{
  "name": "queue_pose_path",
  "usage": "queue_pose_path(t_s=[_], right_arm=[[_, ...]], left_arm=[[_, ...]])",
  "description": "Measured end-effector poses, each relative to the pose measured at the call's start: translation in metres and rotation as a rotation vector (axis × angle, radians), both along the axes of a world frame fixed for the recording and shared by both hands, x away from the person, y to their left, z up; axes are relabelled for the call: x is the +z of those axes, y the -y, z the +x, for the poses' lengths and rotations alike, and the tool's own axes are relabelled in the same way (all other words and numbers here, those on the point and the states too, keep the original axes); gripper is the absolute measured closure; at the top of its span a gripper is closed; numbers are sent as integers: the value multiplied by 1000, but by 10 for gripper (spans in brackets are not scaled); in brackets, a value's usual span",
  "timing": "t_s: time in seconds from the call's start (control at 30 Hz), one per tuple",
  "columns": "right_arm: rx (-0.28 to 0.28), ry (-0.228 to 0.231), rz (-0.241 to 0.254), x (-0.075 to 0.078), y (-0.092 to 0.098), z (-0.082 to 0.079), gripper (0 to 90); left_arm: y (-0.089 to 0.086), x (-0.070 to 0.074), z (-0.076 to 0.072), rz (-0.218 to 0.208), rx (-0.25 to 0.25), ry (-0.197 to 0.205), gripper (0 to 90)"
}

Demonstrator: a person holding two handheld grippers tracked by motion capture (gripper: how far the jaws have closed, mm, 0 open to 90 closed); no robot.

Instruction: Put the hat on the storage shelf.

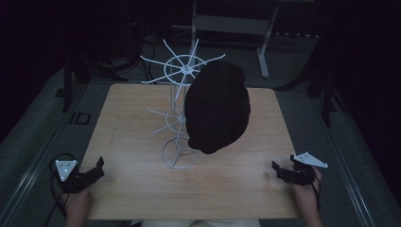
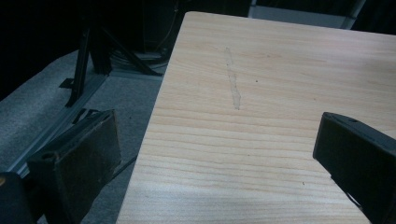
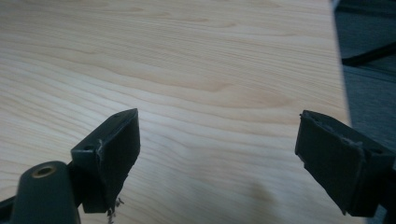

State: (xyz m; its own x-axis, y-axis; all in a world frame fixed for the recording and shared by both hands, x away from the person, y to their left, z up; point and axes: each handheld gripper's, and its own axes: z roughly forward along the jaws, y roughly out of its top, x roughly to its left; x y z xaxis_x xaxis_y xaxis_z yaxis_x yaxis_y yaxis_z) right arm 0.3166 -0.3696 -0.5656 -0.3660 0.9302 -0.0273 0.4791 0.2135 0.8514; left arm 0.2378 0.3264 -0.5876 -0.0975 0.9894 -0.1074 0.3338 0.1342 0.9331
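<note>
A white wire rack [image 1: 180, 113] with spoked arms stands in the middle of the wooden table [image 1: 132, 189]. A black hat [image 1: 217, 106] hangs on its right side. My left gripper [image 1: 97, 168] rests at the table's near left edge, open, with nothing between its jaws. In the left gripper view the gripper [image 2: 219, 140] straddles the table's left edge. My right gripper [image 1: 278, 169] sits at the near right, open and empty. The right gripper view shows the gripper [image 3: 219, 135] over bare wood [image 3: 187, 70] near the table's right edge.
Grey carpet [image 1: 38, 123] surrounds the table. Black stand legs [image 2: 88, 56] and cables lie on the floor to the left. A metal frame [image 1: 262, 28] stands behind the table. A pale streak [image 2: 233, 86] marks the wood on the left side.
</note>
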Motion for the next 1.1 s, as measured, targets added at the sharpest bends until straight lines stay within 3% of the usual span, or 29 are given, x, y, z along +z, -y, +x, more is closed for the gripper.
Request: queue_pose_path(t_s=[0.27, 0.5, 1.1], right_arm=[[-109, 34, -35, -3, 16, -6, 138], [-195, 56, -36, -4, 27, -8, 139], [-216, 49, -32, -5, 31, -4, 140]], left_arm=[[0, 0, 0, 3, -1, 0, 15], [0, 0, 0, 4, 0, -2, 15], [0, 0, 0, 4, -2, -2, 15]])
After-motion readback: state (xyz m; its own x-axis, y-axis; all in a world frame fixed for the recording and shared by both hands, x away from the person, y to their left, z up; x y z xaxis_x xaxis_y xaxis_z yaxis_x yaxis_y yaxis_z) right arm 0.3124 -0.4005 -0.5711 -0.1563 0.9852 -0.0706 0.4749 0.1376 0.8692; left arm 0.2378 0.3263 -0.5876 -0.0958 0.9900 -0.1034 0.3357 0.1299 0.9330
